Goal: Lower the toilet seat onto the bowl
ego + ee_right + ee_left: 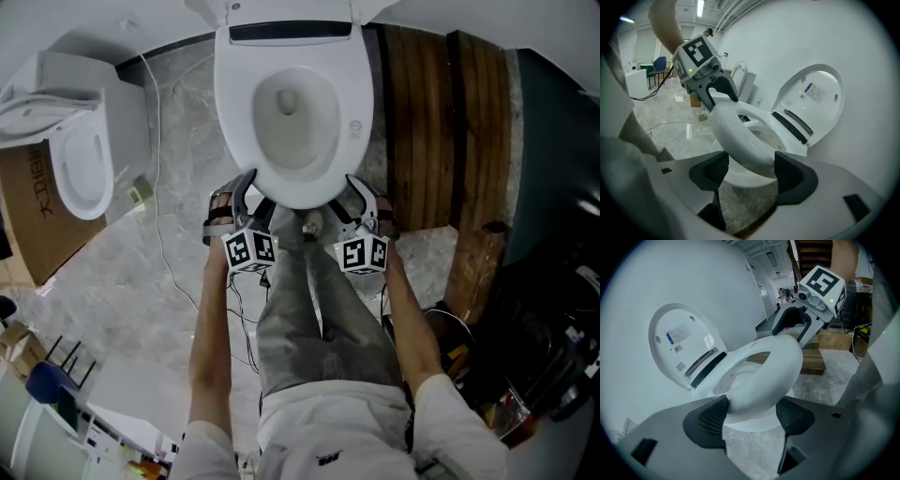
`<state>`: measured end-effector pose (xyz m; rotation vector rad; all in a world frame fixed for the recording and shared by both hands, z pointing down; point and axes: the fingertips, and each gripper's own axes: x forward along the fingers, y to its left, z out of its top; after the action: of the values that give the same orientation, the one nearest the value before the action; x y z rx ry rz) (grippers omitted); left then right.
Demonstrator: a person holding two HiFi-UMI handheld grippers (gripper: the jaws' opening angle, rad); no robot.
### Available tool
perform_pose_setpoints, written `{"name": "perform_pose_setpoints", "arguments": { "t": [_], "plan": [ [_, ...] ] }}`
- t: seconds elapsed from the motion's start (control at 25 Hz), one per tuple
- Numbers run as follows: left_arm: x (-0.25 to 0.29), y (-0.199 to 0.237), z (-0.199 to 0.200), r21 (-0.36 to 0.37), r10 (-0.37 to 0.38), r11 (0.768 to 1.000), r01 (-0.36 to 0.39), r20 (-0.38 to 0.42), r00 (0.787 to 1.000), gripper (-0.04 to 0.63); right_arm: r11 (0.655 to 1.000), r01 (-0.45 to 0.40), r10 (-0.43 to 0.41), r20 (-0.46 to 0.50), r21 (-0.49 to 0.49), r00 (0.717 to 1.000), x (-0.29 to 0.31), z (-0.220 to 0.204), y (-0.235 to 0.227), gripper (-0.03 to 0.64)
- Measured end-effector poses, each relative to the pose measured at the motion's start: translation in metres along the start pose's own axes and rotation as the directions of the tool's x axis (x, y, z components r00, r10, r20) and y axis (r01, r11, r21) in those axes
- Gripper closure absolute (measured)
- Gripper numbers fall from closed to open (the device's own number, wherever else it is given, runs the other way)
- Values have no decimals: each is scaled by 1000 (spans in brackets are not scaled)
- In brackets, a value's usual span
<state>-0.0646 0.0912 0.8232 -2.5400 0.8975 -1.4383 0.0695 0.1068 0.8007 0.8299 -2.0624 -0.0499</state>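
Holding the stiff, likely slippery seat (234, 112) above the bowl (291, 117), left gripper (752, 416) and right gripper (751, 173) fingers clamp its front rim.

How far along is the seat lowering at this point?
Done: the toilet seat is swung well down from the upright lid. In hand: the left gripper and right gripper hold its front rim between their jaws. Left: a gap to the bowl shows in the right gripper view, so set it down and let go.

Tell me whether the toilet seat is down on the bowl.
Not down: the seat is tilted, front edge raised above the bowl; the lid stands upright.
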Motion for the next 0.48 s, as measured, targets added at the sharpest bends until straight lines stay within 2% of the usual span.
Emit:
{"name": "perform_pose_setpoints", "arguments": {
  "t": [0.48],
  "plan": [
    [25, -21, -21, 41, -22, 999, 24, -39, 999, 235, 999, -21, 20, -23, -46, 1000, 24, -30, 19, 305]
  ]
}}
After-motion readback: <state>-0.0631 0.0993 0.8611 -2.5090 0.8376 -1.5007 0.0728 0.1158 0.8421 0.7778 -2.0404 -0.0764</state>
